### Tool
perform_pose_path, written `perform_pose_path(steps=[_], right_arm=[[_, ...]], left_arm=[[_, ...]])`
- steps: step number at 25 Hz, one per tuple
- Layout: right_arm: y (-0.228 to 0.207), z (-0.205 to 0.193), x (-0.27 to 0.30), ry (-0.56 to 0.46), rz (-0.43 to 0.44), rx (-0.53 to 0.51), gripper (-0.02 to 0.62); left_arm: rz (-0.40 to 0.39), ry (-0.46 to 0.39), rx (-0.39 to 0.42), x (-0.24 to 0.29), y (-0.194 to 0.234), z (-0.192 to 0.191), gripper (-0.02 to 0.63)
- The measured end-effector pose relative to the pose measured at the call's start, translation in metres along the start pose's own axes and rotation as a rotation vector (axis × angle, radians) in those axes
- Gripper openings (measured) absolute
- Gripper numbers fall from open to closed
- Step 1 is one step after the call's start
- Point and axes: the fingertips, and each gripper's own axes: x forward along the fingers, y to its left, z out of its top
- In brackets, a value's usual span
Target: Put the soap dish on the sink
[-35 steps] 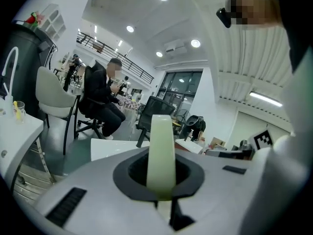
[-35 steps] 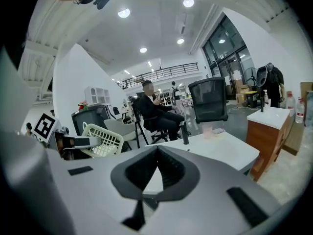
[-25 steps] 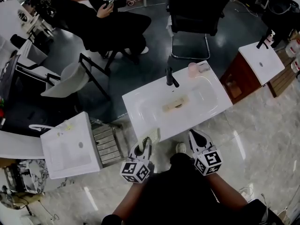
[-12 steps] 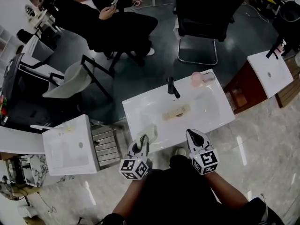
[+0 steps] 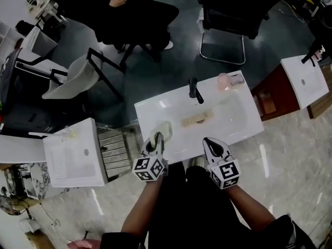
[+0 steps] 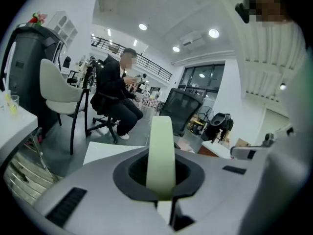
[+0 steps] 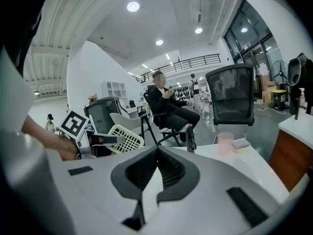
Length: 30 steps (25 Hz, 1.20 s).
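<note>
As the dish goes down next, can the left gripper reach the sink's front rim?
Probably yes: the left gripper, shut on the soap dish, hangs just over the sink's bare front rim.

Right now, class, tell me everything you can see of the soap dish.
The soap dish is pale cream and looks like plastic, with rounded corners and a grid of small slots. It stands on edge, clamped by its near rim in the left gripper. Only the jaws are seen touching it. It is held over the front left part of the white sink.
</note>
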Motion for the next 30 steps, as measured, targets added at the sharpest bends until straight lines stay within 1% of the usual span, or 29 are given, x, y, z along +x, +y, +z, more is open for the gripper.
perform_pose_path(steps=[2, 7, 13, 17, 20, 25, 27, 30], right_arm=[[-0.003, -0.002, 0.005, 0.004, -0.020, -0.002, -0.002], [-0.008, -0.001, 0.018, 0.029, -0.060, -0.019, -0.002], [0.000, -0.014, 0.041, 0.087, -0.064, -0.012, -0.002], [0.006, -0.025, 0.061, 0.134, -0.049, -0.014, -0.002], [0.011, -0.028, 0.072, 0.155, -0.037, -0.021, -0.002], [0.005, -0.032, 0.090, 0.188, -0.041, -0.038, -0.002], [0.001, -0.031, 0.097, 0.194, -0.052, -0.036, -0.002], [-0.005, -0.030, 0.107, 0.206, -0.070, -0.031, -0.002]], left_arm=[[-0.012, 0.027, 0.022, 0.013, 0.009, -0.005, 0.020], [-0.018, 0.091, 0.025, 0.042, 0.037, -0.015, 0.020], [0.011, 0.117, -0.064, 0.078, 0.073, -0.016, 0.020], [0.011, 0.115, -0.077, 0.102, 0.089, -0.014, 0.020], [0.007, 0.118, -0.102, 0.117, 0.102, -0.013, 0.020], [0.025, 0.106, -0.143, 0.142, 0.128, -0.014, 0.020], [0.023, 0.083, -0.188, 0.149, 0.137, -0.014, 0.020], [0.006, 0.082, -0.271, 0.158, 0.146, -0.021, 0.020]])
